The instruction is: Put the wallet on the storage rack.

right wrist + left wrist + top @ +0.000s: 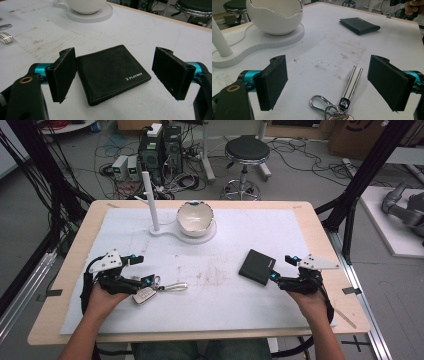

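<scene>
- High view: one left gripper (134,270) near the desk's (60,285) left edge, one right gripper (281,268) near its right edge, both with fingers spread and grasping nothing. One key bunch (155,290) lies touching or just beside the left gripper, its strap running toward the desk's middle. One black wallet (257,267) lies flat just beside the right gripper, on its inner side. Each hand is nearer its own item. At the far edge: one white stand (175,231) carrying one post (150,200) and one egg-shaped bowl (195,217).
- Left gripper view: fingers (273,81) released; the key bunch (337,107) sits low between them, a little right of centre. Its metal strap (353,81) points away along the reach, so the fingers would close across it. One carabiner (318,102), one strap, one fob partly cut off.
- Right gripper view: fingers (62,72) released; the wallet (111,72) lies just ahead in the gap, its left corner near or behind the left finger, long side slanting across the opening.
</scene>
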`<state>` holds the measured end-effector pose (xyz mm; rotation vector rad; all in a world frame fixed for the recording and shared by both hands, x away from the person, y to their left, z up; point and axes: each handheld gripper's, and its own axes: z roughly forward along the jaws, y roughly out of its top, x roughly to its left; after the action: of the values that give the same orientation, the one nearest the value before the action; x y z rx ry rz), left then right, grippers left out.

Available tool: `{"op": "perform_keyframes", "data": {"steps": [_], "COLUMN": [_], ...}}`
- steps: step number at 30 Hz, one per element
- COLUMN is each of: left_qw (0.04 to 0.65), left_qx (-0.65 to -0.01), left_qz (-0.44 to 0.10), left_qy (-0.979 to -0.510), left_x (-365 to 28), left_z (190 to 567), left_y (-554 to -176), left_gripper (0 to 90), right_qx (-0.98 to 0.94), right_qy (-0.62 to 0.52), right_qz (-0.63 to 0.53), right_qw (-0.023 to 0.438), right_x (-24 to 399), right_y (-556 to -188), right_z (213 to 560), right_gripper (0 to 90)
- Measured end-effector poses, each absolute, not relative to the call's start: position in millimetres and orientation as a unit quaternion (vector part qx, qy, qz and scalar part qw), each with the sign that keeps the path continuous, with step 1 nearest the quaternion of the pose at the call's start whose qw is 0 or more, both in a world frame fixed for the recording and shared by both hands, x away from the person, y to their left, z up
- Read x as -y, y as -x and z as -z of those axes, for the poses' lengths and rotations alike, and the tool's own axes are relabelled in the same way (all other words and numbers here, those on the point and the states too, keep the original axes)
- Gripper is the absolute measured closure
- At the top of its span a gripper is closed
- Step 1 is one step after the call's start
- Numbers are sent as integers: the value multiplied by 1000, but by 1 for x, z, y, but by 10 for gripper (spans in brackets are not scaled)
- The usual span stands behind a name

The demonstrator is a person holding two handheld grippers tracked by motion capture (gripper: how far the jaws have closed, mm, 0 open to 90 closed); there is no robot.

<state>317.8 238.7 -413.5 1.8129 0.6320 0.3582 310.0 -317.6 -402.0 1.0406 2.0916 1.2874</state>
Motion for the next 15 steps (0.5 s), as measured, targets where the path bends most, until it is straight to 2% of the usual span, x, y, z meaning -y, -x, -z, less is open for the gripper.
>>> {"op": "perform_keyframes", "data": {"steps": [15], "left_qw": [570], "left_qx": [-264], "left_qz": [-149], "left_qy": [-763], "left_x": [-238], "left_z": [412], "left_y": [-321], "left_gripper": [163], "right_qx": [-779], "right_qy": [-357], "right_qz": [-457], "right_qw": [239], "right_x": [309], "right_y": [-307], "right_z": [402], "right_gripper": [201]}}
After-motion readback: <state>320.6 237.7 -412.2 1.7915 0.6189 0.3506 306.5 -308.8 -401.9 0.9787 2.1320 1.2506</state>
